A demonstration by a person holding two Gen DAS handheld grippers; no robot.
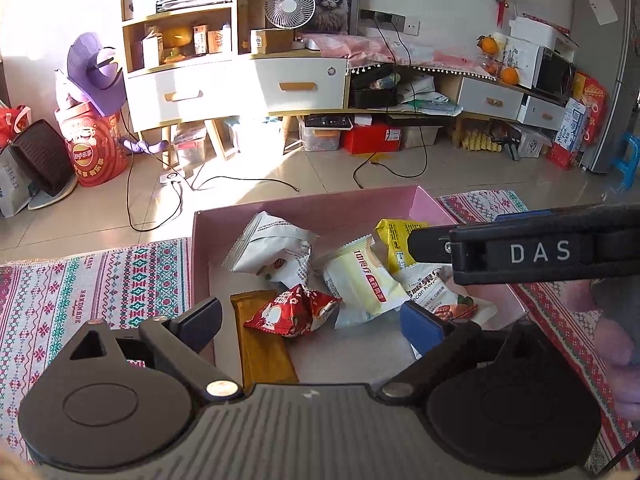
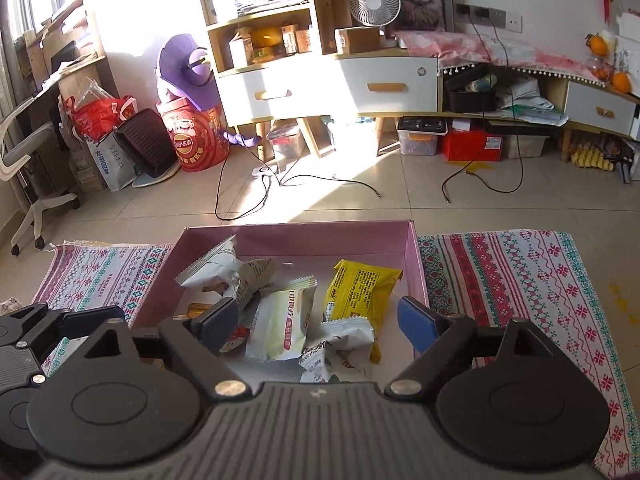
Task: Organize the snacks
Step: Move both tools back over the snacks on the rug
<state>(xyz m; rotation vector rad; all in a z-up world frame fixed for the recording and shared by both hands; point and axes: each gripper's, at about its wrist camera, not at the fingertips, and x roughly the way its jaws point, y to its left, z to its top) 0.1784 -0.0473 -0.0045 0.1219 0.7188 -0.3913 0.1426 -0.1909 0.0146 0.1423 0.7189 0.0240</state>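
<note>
Crinkly foil snack packets (image 1: 360, 280) in a pink cardboard box (image 2: 296, 236); both grippers' jaws wide apart, empty.

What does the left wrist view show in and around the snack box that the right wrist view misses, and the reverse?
Left wrist only: the brown bar flat along the box's left wall, the whole red triangular packet, and the right gripper's DAS-marked side crossing over the box.

Right wrist only: the office chair on the left and the bare mat right of the box.

Both: the pink box, yellow packet, and both grippers' fingers spread, empty.
</note>
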